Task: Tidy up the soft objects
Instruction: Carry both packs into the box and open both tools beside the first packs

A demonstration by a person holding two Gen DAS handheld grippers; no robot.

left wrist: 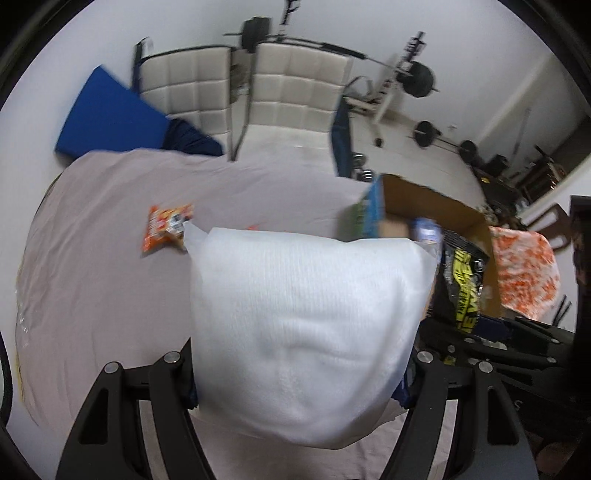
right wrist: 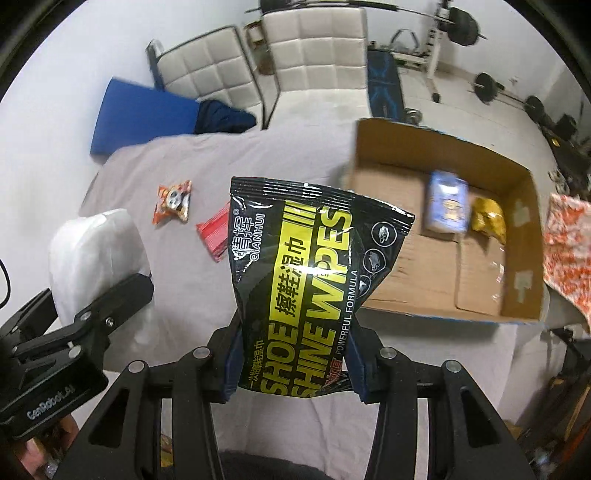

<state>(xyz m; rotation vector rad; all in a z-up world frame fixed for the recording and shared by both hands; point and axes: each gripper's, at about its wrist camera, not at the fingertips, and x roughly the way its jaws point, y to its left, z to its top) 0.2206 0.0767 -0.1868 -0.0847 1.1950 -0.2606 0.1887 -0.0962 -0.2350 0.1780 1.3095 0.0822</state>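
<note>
My left gripper [left wrist: 299, 373] is shut on a white padded foam pouch [left wrist: 303, 325], held up above the grey sheet [left wrist: 110, 295]; the pouch hides both fingertips. The same pouch [right wrist: 96, 251] and left gripper [right wrist: 110, 306] show at the left of the right wrist view. My right gripper [right wrist: 291, 365] is shut on a black and yellow shoe wipes pack [right wrist: 306, 280], also lifted; that pack [left wrist: 461, 284] appears at the right of the left view. An open cardboard box [right wrist: 480, 295] lies to the right, with a blue packet [right wrist: 445, 203] and a yellow packet [right wrist: 487, 219] inside.
An orange snack packet [right wrist: 173, 201] and a red flat packet [right wrist: 214, 232] lie on the sheet. An orange-and-white cloth [right wrist: 565, 240] sits right of the box. Beyond the bed are a blue mat [right wrist: 140, 118], white chairs [right wrist: 314, 48] and barbell weights [right wrist: 465, 22].
</note>
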